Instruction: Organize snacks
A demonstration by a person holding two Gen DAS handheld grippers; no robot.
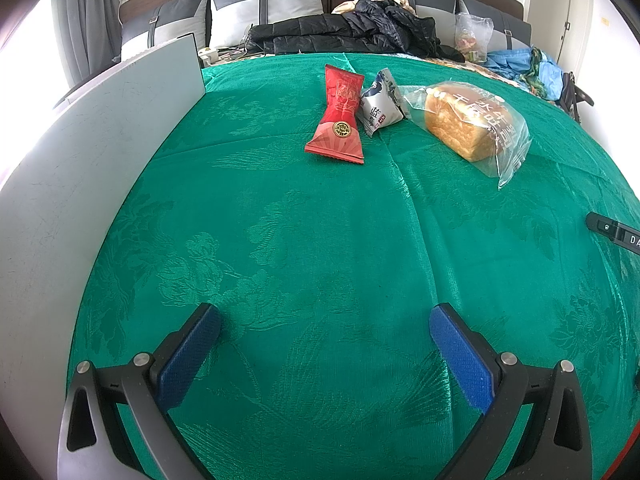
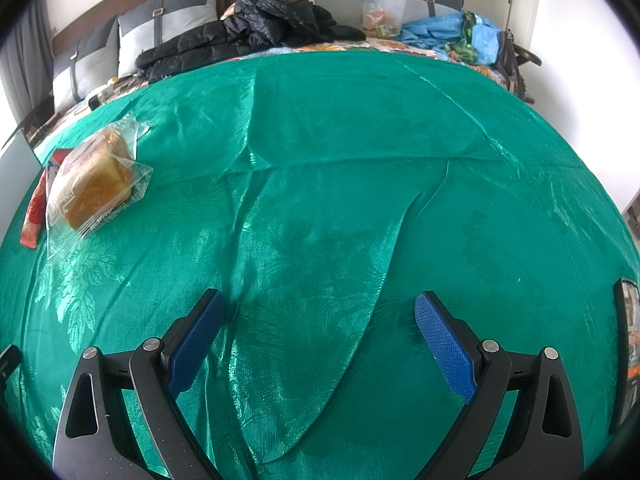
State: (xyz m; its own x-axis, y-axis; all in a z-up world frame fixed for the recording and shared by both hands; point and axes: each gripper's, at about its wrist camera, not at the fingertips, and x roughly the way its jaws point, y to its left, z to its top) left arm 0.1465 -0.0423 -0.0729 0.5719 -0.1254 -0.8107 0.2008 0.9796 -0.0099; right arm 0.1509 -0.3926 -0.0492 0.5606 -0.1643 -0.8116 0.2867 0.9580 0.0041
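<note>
Three snacks lie on the green cloth (image 1: pixel 320 220) ahead of my left gripper (image 1: pixel 325 322): a red packet (image 1: pixel 339 118), a white and blue packet (image 1: pixel 378 106) touching it, and a bagged bread loaf (image 1: pixel 466 122) to the right. My left gripper is open and empty, well short of them. My right gripper (image 2: pixel 319 310) is open and empty over bare cloth (image 2: pixel 340 160). In the right wrist view the bread loaf (image 2: pixel 94 182) lies far left, with the red packet (image 2: pixel 34 216) behind it.
A grey-white board (image 1: pixel 92 152) stands along the left edge. A black jacket (image 1: pixel 348 32), pillows, a plastic bag (image 1: pixel 472 36) and blue cloth (image 2: pixel 444 34) lie at the back. A dark device (image 2: pixel 628 356) sits at the right edge. The cloth has raised folds (image 2: pixel 396 232).
</note>
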